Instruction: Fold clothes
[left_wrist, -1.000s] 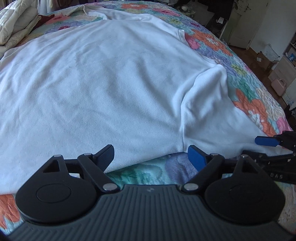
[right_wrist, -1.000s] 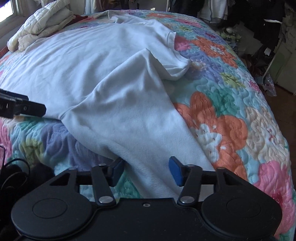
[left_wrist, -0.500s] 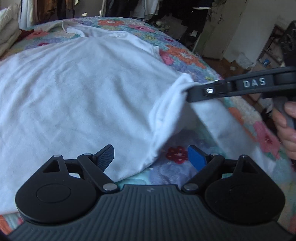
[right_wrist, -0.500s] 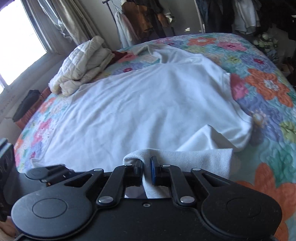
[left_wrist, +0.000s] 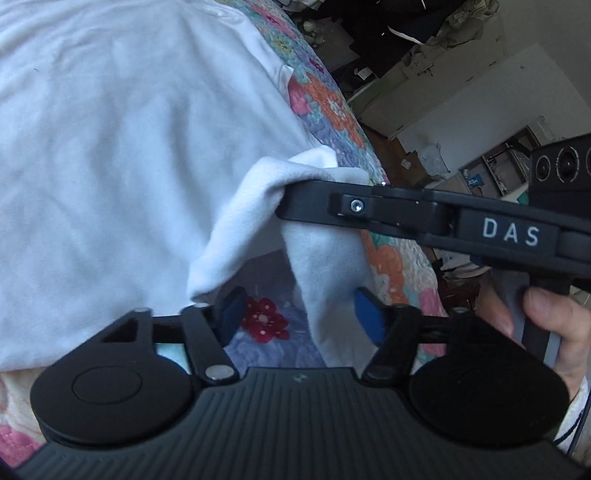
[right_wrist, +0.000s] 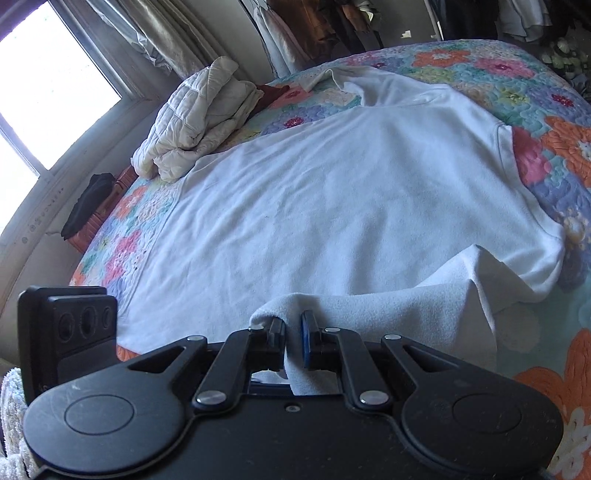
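Note:
A white sweatshirt (right_wrist: 332, 206) lies spread on the bed, body flat. My right gripper (right_wrist: 291, 332) is shut on its near sleeve (right_wrist: 424, 314), bunched and lifted off the quilt. In the left wrist view the right gripper (left_wrist: 291, 203) reaches in from the right, a hand (left_wrist: 546, 317) on its handle, and the sleeve (left_wrist: 325, 266) hangs down from its tip. My left gripper (left_wrist: 299, 312) sits just below. Its jaws are closing with the hanging sleeve between them, and the pads do not press on the cloth.
A floral quilt (right_wrist: 554, 147) covers the bed. A folded cream quilted blanket (right_wrist: 195, 122) lies at the far left by the window. The bed's right edge (left_wrist: 369, 155) drops to a cluttered floor with shelves and boxes (left_wrist: 498, 166).
The right gripper shut on the sleeve and lifted it off the quilt. The left gripper turned right, came in under the raised sleeve, and its jaws have narrowed around the hanging cloth.

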